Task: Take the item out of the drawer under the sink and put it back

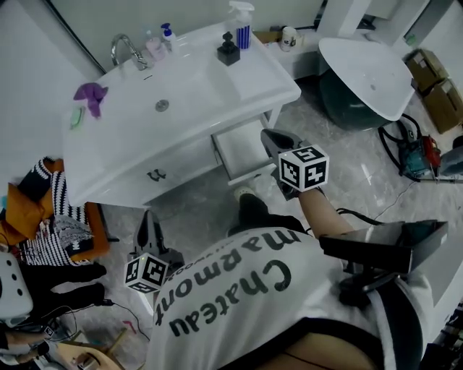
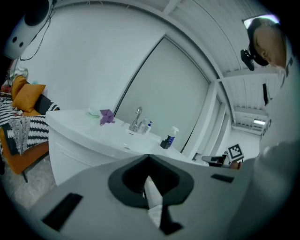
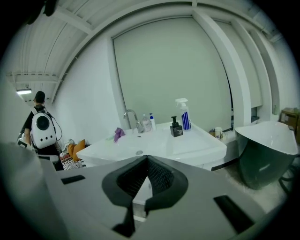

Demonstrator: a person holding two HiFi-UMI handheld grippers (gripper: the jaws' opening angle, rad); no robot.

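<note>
The white sink cabinet (image 1: 181,108) stands ahead of me, and its drawer (image 1: 242,152) under the basin is pulled out at the right end. The part of the drawer's white inside that I see holds no item. My right gripper (image 1: 269,137) reaches over the drawer's right edge; its jaws are shut and empty, tips meeting (image 3: 147,158). Low on the left, in front of the cabinet, my left gripper (image 1: 148,220) points at its front. Its tips also meet (image 2: 149,157), and only white shows through the slit behind them.
On the sink top are a tap (image 1: 126,49), a purple cloth (image 1: 90,95), a black soap dispenser (image 1: 228,50) and a spray bottle (image 1: 241,22). A white tub (image 1: 365,69) stands to the right, a chair with striped clothes (image 1: 54,217) to the left. A person with a backpack (image 3: 42,129) stands further off.
</note>
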